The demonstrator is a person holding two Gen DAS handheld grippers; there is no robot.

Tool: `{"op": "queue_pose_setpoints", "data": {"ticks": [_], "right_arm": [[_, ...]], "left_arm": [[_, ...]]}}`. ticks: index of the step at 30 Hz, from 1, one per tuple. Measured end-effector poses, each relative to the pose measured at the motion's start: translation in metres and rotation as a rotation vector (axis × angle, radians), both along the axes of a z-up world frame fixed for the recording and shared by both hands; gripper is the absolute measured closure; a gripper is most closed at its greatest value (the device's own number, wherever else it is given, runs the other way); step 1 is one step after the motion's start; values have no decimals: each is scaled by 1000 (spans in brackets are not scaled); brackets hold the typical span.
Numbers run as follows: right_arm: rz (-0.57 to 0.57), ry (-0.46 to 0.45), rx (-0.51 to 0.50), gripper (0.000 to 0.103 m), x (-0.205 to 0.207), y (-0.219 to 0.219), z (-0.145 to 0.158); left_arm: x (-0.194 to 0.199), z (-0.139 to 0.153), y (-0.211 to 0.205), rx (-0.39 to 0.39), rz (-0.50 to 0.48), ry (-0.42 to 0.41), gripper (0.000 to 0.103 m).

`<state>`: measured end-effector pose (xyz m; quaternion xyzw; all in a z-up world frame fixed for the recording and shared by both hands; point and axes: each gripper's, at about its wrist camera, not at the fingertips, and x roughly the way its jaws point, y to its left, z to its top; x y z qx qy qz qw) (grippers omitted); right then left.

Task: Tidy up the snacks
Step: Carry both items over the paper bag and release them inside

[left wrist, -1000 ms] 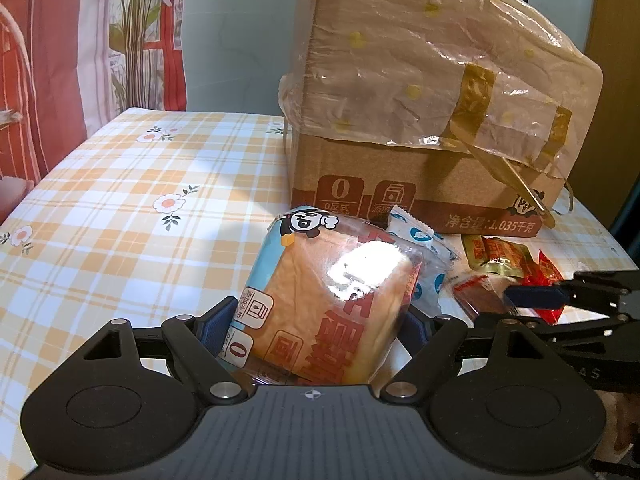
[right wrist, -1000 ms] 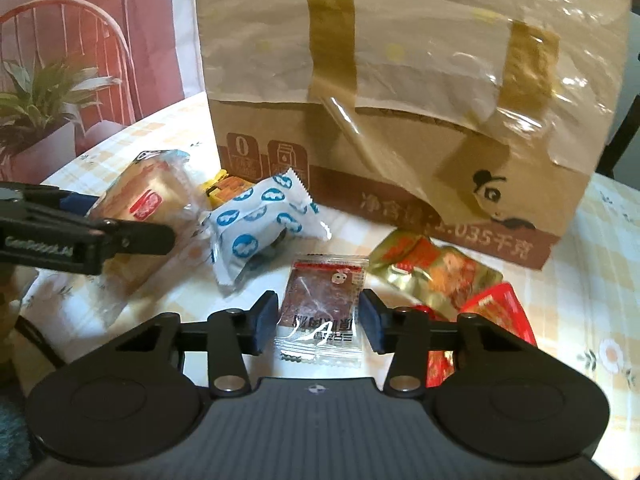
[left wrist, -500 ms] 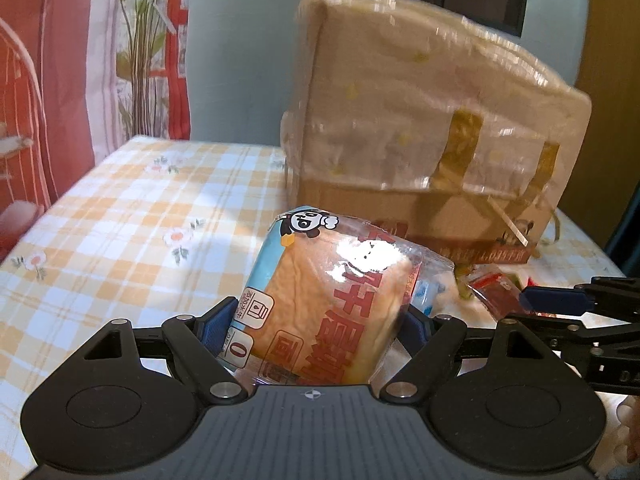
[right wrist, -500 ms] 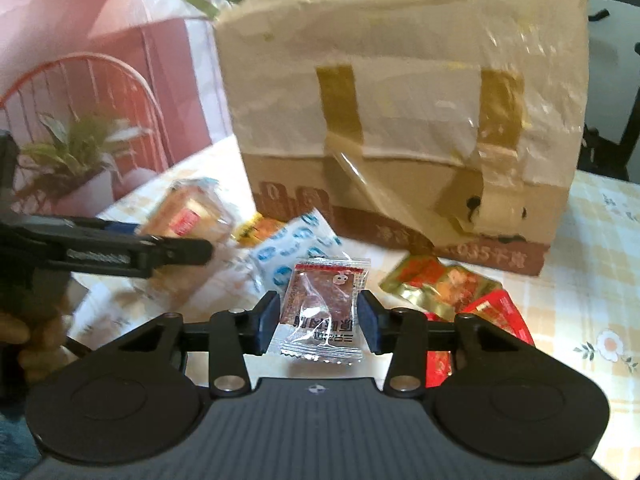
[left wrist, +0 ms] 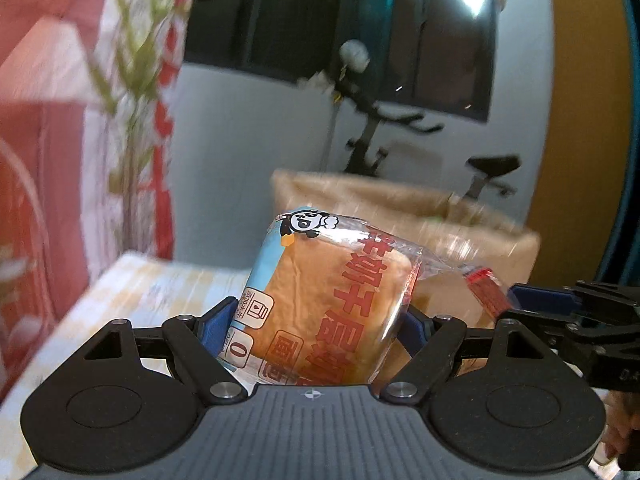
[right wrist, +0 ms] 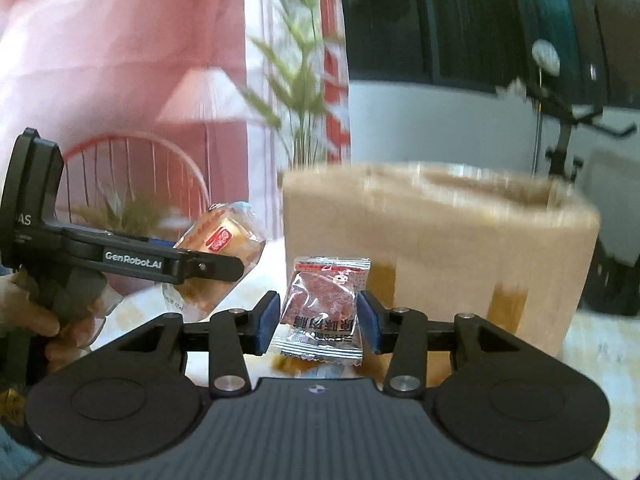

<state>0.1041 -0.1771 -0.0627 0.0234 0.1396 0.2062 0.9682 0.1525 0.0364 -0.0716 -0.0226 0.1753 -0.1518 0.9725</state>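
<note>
Clear plastic wraps both snacks now held in the air: the left gripper [left wrist: 316, 322] is clenched on a bread packet [left wrist: 332, 304], its blue pads pressing the wrapper from either side, and the right gripper [right wrist: 317, 322] is clenched on a small jerky sachet [right wrist: 322, 308] with a red strip along its top. A second ago both tools were low over the checked tablecloth [left wrist: 160, 292], among the loose packets in front of the cardboard box [right wrist: 440, 256]; since then both have risen, so that the room behind fills most of each view and the top edge of the box sits at about the level of the held snacks. From the right wrist the box appears open at the top, though blur makes the rim hard to read. The lift suggests that the pick-up step is done for these two items and that they are being carried up toward the box opening. Clearing the rim is probably the next concern, since the soft bread packet bulges well beyond the pads
</note>
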Motion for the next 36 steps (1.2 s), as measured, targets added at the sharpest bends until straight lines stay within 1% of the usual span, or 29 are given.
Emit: {"op": "queue_pose_setpoints", "data": {"ticks": [4, 7, 9, 11, 12, 14, 16, 18, 21, 22, 24, 25, 26, 29, 31, 34, 36], "right_arm": [[-16, -81, 19, 58, 10, -11, 29], [-44, -120, -4, 58, 26, -19, 45], [-72, -130, -22, 58, 40, -25, 52], [-108, -101, -23, 58, 63, -33, 55], [-124, -76, -13, 58, 73, -37, 54], [-163, 0, 18, 58, 94, -47, 53], [-192, 46, 40, 58, 109, -53, 51], [-203, 63, 22, 58, 118, -54, 49], [-214, 100, 12, 57, 131, -54, 44], [-215, 115, 15, 57, 134, -53, 42], [-220, 127, 7, 54, 135, -51, 39], [-224, 127, -4, 54, 134, -50, 39], [-221, 124, -15, 53, 132, -48, 38], [-214, 121, -20, 52, 128, -48, 39], [-215, 116, -2, 52, 122, -51, 40], [-218, 99, 17, 52, 111, -54, 43], [-220, 83, 19, 52, 100, -56, 44]], "left_arm": [[22, 33, -12, -35, -37, -42, 19], [50, 57, -23, -96, -87, -58, 19], [73, 68, -35, -114, -125, -71, 19], [96, 76, -47, -111, -129, -68, 19], [109, 78, -53, -111, -134, -49, 19], [131, 78, -63, -119, -130, -15, 19], [150, 75, -75, -85, -112, 5, 19], [164, 71, -84, -34, -98, 19, 19], [185, 65, -91, -25, -97, 80, 19], [189, 63, -92, -21, -89, 94, 19], [190, 61, -89, -8, -61, 96, 17], [190, 61, -87, -4, -51, 92, 13], [189, 61, -83, -6, -43, 87, 11], [184, 65, -69, -20, -30, 78, 11], [175, 67, -58, -27, -39, 70, 11], [152, 66, -48, -8, -35, 52, 12], [136, 64, -39, -9, -29, 39, 12]]}}
